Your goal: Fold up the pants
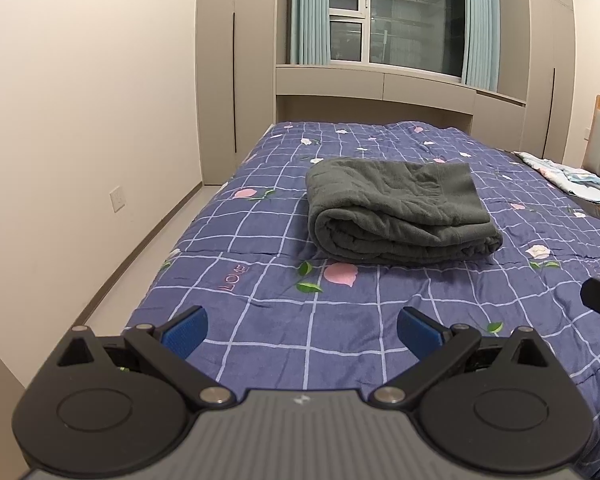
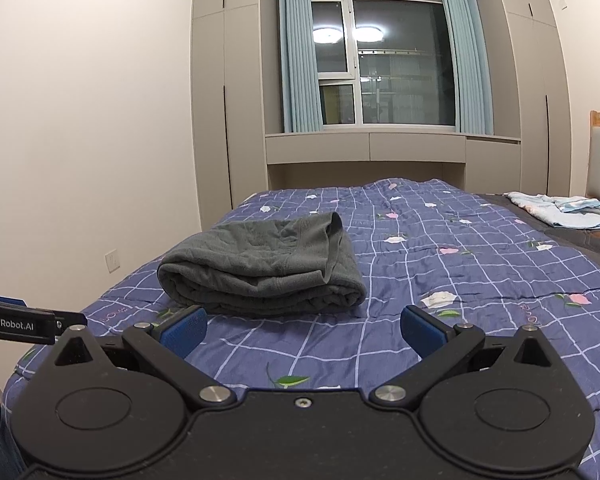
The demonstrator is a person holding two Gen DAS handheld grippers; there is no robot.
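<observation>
The dark grey pants lie folded into a thick bundle on the bed, on its blue checked quilt with pink flowers; in the left wrist view they sit at about 12 o'clock of the left gripper, whose jaws stand wide apart and hold nothing; the right gripper hangs near the bundle's front edge, pants at 11 o'clock, jaws likewise apart and empty; a pale cloth lies at 2 o'clock.
</observation>
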